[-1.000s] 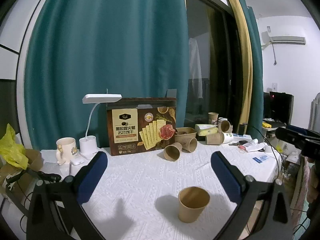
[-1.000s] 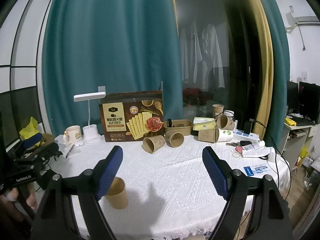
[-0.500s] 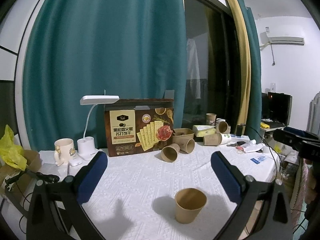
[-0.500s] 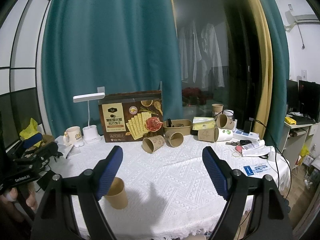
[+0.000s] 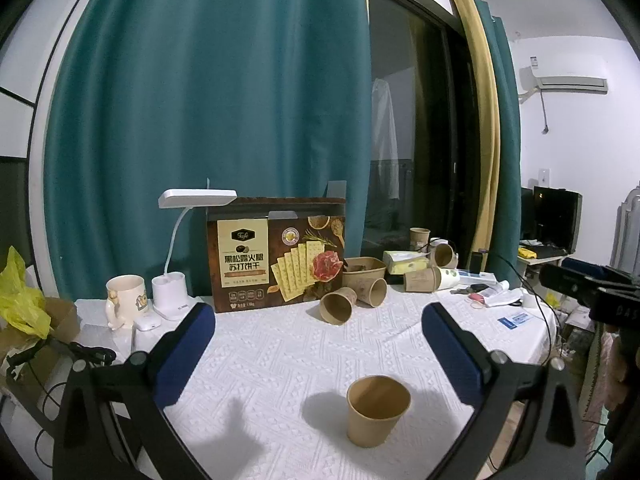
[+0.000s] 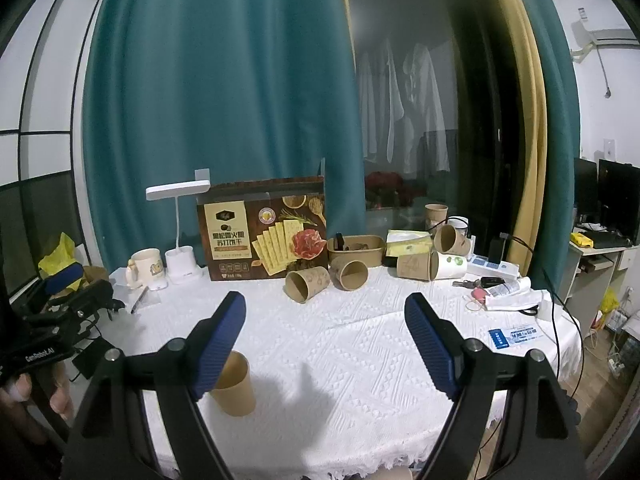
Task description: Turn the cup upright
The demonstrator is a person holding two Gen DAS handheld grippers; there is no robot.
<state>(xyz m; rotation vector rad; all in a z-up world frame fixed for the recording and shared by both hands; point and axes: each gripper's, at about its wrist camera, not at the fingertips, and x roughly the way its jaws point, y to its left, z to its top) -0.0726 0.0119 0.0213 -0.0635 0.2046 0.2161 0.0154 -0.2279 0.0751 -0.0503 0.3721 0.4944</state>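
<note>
A brown paper cup (image 5: 376,410) stands upright, mouth up, on the white tablecloth (image 5: 280,360) near the front edge. It also shows in the right wrist view (image 6: 236,386), partly behind the left finger. My left gripper (image 5: 318,344) is open and empty, held above and behind the cup. My right gripper (image 6: 326,332) is open and empty, to the right of the cup. The right gripper's body shows in the left wrist view (image 5: 592,286) at the right edge.
Two brown cups (image 5: 338,308) (image 5: 374,291) lie on their sides at the back by a cracker box (image 5: 276,256). More cups (image 6: 448,240), a paper bowl (image 6: 356,249), a white lamp (image 5: 172,292), a mug (image 5: 124,300) and small clutter (image 6: 500,292) line the back and right.
The left wrist view has drifted slightly; the cup sits a little lower and more to the left between the fingers. The right gripper has barely moved.
</note>
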